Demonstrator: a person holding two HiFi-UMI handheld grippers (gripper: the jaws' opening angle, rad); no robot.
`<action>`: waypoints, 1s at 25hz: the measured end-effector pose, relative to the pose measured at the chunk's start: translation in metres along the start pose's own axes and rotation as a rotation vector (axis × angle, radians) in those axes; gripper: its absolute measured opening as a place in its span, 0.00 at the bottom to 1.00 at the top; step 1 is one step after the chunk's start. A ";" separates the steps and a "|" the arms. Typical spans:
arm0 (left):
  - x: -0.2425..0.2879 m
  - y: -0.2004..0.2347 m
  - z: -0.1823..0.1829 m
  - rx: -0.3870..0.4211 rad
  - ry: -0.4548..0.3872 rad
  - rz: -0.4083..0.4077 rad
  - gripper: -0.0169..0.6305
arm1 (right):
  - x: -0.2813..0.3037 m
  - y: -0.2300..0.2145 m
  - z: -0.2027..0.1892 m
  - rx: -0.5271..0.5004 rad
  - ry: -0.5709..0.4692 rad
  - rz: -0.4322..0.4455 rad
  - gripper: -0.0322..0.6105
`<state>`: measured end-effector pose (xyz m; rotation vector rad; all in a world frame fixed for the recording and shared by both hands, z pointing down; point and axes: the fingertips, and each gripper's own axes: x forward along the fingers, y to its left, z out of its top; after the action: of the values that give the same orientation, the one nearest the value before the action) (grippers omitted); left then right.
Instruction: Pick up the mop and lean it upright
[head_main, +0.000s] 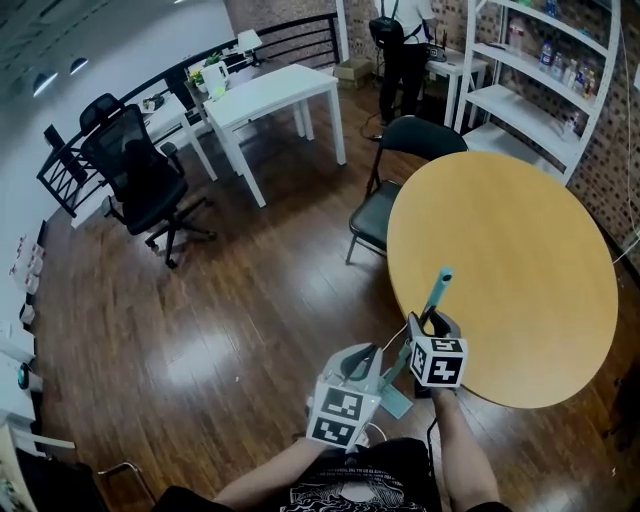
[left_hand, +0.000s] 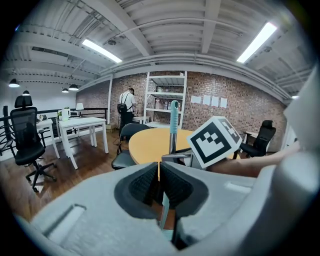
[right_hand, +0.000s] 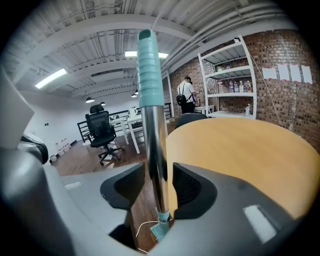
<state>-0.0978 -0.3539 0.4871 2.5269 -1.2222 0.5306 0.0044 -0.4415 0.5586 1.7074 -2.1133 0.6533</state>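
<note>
**Condition at inspection.** The mop (head_main: 441, 285), a chrome pole with a ribbed teal grip, stood close to vertical at the near rim of the round, light-wood table (head_main: 520, 280). Its teal head (head_main: 396, 402) was low by the person's feet on the glossy dark wood floor (head_main: 250, 300). No view settled whether the pole touched the table rim.

**Tongs.** The right gripper (right_hand: 159, 185) had its dark pads closed narrowly round the bare chrome below the grip and appeared to carry the mop alone. The left gripper (left_hand: 159, 182) was drawn almost together with nothing seen clamped. Only a sliver of the mop showed through the slit, apparently beyond the pads.

**Hazards, as judged.**
- The mop had no confirmed rest, so opening the right jaws early would probably let it topple.
- Polished chrome offers little friction, so the pole could slide or twist in the pads.
- A curved rim gives a round pole no notch, so it could roll sideways once leaned.
- On the shiny floor the head might skate outward.
- A thin white cable (right_hand: 135, 227) lay just beside the head and could snag it.
</note>
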 end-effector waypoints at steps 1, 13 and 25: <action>0.001 0.001 0.000 0.001 0.001 0.000 0.03 | 0.002 -0.001 0.000 -0.013 -0.004 -0.006 0.25; 0.001 0.005 -0.001 -0.022 -0.024 0.018 0.03 | -0.015 0.000 -0.012 -0.049 -0.024 -0.011 0.21; -0.012 -0.036 0.002 -0.065 -0.064 0.059 0.03 | -0.101 0.018 -0.027 -0.113 -0.045 0.099 0.21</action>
<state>-0.0760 -0.3250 0.4769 2.4780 -1.3182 0.4185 0.0083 -0.3411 0.5250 1.5800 -2.2325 0.5168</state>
